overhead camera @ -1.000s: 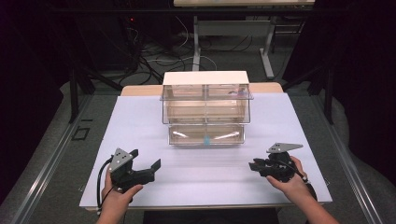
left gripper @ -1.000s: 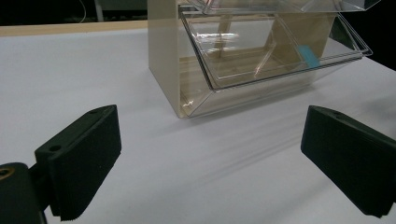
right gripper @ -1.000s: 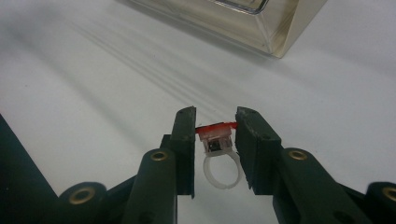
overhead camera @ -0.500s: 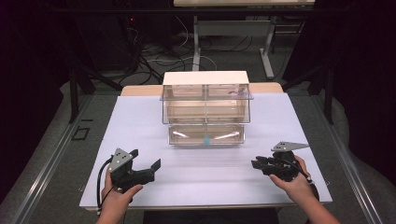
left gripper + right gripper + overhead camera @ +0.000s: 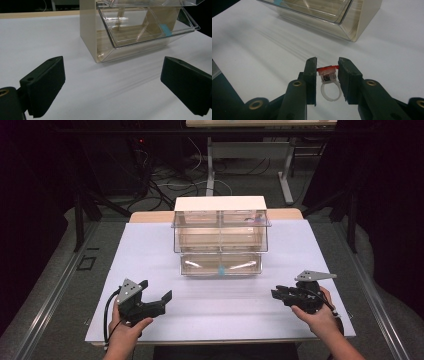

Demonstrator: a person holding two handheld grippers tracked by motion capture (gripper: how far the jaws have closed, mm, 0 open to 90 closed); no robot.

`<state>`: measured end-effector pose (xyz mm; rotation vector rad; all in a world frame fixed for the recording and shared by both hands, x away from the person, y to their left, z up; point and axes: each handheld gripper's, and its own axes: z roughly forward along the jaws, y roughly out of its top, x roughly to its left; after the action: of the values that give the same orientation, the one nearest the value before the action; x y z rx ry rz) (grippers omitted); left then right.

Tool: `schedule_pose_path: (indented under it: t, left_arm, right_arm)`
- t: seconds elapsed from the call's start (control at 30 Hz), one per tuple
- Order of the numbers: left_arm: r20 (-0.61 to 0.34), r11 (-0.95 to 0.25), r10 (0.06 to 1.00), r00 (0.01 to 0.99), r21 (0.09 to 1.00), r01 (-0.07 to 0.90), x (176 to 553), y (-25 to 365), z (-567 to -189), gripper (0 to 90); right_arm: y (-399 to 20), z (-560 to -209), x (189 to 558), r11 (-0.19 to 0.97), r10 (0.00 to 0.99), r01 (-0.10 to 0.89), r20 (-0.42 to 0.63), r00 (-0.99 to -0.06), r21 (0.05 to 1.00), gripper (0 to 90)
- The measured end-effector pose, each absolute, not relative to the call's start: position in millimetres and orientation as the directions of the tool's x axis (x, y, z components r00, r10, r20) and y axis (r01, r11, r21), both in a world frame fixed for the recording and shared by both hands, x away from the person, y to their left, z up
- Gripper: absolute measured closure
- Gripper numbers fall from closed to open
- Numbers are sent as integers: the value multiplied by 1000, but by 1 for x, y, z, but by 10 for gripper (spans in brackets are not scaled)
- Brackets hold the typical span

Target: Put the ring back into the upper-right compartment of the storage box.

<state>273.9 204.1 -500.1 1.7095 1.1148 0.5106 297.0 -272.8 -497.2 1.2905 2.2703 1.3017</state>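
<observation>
Held the left tongs (image 5: 156,290) low over the near edge of the counter (image 5: 225,320), spread wide with nothing between them, aimed at the cabinet's corner in the left gripper view. Kept them where they had been a second before.

Held the right tongs (image 5: 278,294) at the same depth on the other side, pressed in on a small ring (image 5: 326,70). Pinched it by its red top, with the white loop hanging toward the hand and clear of the counter in the right gripper view. Shifted this hand only slightly over the last second, with no change in the squeeze. Judged from that: pickup finished, grip settled, carry toward the drawers barely begun.

Farther out, mid-counter, found the clear drawer cabinet (image 5: 220,227), well apart from both tongs. Found its bottom drawer (image 5: 220,264) pulled forward and open at the top, just as in the earlier pictures. Noted a blue bit (image 5: 220,269) at its front, perhaps a label or a small part; too small to tell. Took the open drawer as the likely place for the ring, with bare counter between it and the right tongs. Saw no role yet for the open left tongs, unless to steady the cabinet or shut the drawer afterwards.
</observation>
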Motion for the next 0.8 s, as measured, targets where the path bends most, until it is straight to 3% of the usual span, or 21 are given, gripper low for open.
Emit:
schedule_pose_path:
  t: [0.8]
  left_arm:
    - [-164, -76, 860, 483, 895, 439, 273, 204, -500, 59]
  right_arm:
    - [-283, -482, 298, 172, 789, 561, 228, -570, 809, 688]
